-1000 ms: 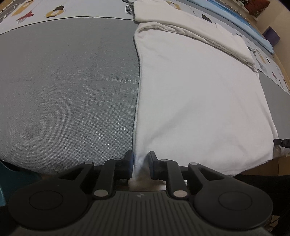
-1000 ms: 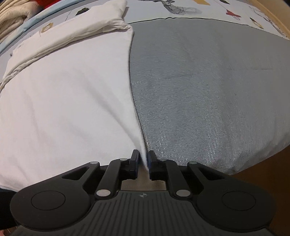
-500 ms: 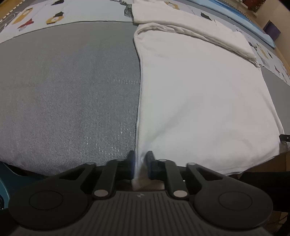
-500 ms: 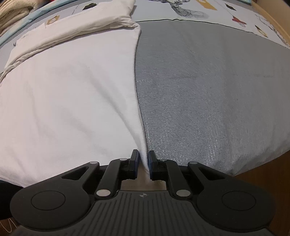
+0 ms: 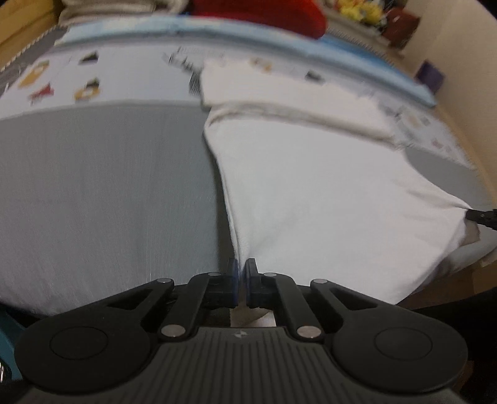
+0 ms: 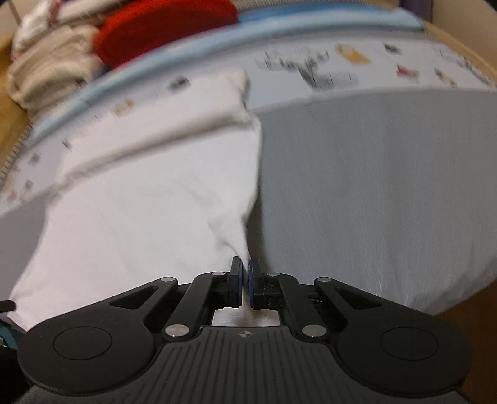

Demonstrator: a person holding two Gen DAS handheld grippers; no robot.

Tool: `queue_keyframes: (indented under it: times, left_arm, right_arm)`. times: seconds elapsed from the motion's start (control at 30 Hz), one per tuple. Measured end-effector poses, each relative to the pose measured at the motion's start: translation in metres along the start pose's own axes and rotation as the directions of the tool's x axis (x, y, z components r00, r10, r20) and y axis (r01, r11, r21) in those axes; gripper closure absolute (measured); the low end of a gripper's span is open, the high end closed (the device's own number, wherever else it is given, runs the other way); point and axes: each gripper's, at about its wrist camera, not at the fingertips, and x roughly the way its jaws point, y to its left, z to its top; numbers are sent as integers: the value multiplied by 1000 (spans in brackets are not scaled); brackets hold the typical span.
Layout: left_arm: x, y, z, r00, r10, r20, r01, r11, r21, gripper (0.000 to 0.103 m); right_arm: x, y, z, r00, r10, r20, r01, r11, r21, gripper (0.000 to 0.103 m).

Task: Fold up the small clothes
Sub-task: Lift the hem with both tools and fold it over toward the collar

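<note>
A white garment lies spread on a grey mat, its far part folded over into a thick band. My left gripper is shut on the garment's near left corner, which rises off the mat in a taut peak. In the right wrist view the same white garment fills the left half, and my right gripper is shut on its near right corner, lifted likewise. The tip of the right gripper shows at the far right edge of the left wrist view, pulling the cloth.
The grey mat lies on a printed sheet with small animal figures. Behind it are a blue edge, a red cushion and a pile of beige cloth. The mat's near edge drops off to a brown floor.
Both grippers closed fully on the garment's near corners and rose, lifting that edge off the mat. Both views tipped up, so the red cushion and back of the bed came into sight.
</note>
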Motion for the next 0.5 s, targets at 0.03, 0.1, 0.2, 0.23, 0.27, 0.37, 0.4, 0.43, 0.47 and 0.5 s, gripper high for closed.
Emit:
queue_keyframes:
  times: [0.03, 0.1, 0.2, 0.23, 0.27, 0.37, 0.4, 0.43, 0.47, 0.5]
  left_arm:
    - [-12, -1, 1, 1000, -18, 22, 18, 1000, 8, 100]
    - [-38, -1, 1, 997, -45, 63, 43, 999, 27, 100]
    - [-84, 5, -1, 990, -82, 112, 77, 996, 48, 100]
    - [-101, 10, -3, 987, -96, 125, 90, 994, 55, 100]
    - [-118, 13, -4, 985, -109, 134, 102, 993, 58, 100]
    - [-159, 26, -6, 974, -157, 162, 148, 987, 68, 100]
    - [-167, 31, -7, 972, -166, 168, 157, 986, 63, 100]
    - [-171, 36, -5, 970, -172, 173, 166, 985, 50, 100]
    - [-170, 41, -2, 969, -176, 176, 174, 984, 31, 100]
    - [-165, 47, 3, 969, -176, 176, 176, 984, 13, 100]
  right_arm:
    - [-11, 0, 3, 999, 30, 28, -30, 999, 10, 100]
    - [-34, 0, 6, 994, 84, 74, -86, 996, 25, 100]
    - [-68, 1, 5, 982, 140, 124, -141, 990, -1, 101]
    - [-80, 0, 6, 977, 165, 136, -165, 986, -7, 101]
    - [-92, -3, 5, 971, 192, 146, -193, 981, -10, 101]
    - [-127, -11, -2, 955, 254, 151, -254, 967, -19, 101]
    - [-137, -13, -4, 949, 275, 154, -275, 961, -22, 101]
    - [-146, -16, -7, 943, 294, 158, -293, 956, -29, 101]
    - [-151, -16, -7, 939, 304, 158, -303, 952, -33, 101]
    - [-153, -17, -7, 937, 312, 156, -311, 950, -29, 101]
